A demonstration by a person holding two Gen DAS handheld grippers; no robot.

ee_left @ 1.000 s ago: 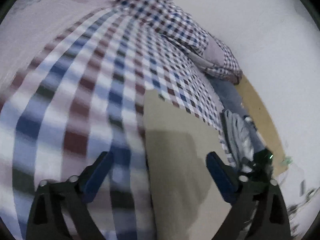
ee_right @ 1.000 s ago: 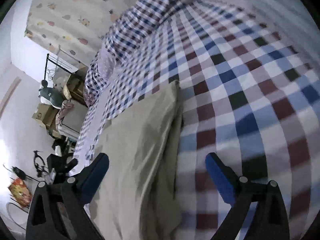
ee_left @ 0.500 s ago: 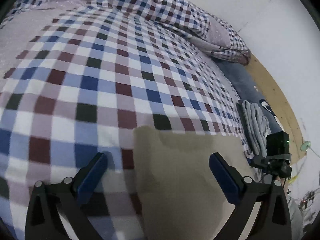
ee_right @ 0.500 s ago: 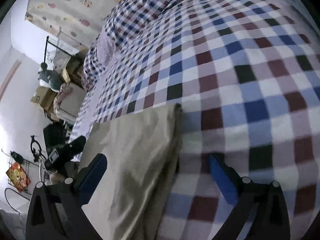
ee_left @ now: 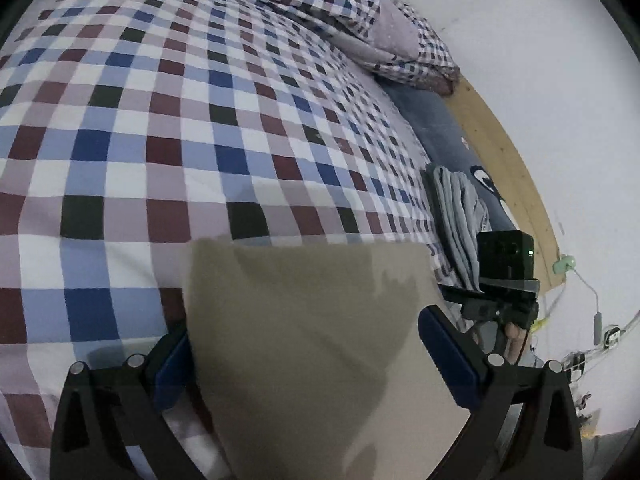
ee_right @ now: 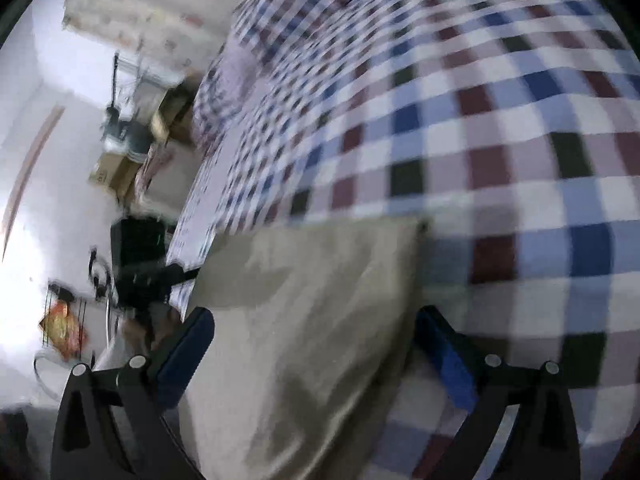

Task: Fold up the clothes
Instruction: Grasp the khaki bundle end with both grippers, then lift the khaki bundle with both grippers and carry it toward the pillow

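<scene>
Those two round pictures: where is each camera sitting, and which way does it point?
Left wrist: rides the left gripper, facing the khaki garment on the checked bedspread; the right gripper shows beyond.
Right wrist: rides the right gripper, blurred, facing the garment; the left gripper shows beyond.
Shared: garment, bedspread, open blue-padded fingers.

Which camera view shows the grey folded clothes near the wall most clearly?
The left wrist view: the grey folded clothes lie sharp at the bed's far edge, beside the other tongs' black camera box. The right wrist view is blurred and does not show them; it shows mainly the beige garment.
</scene>
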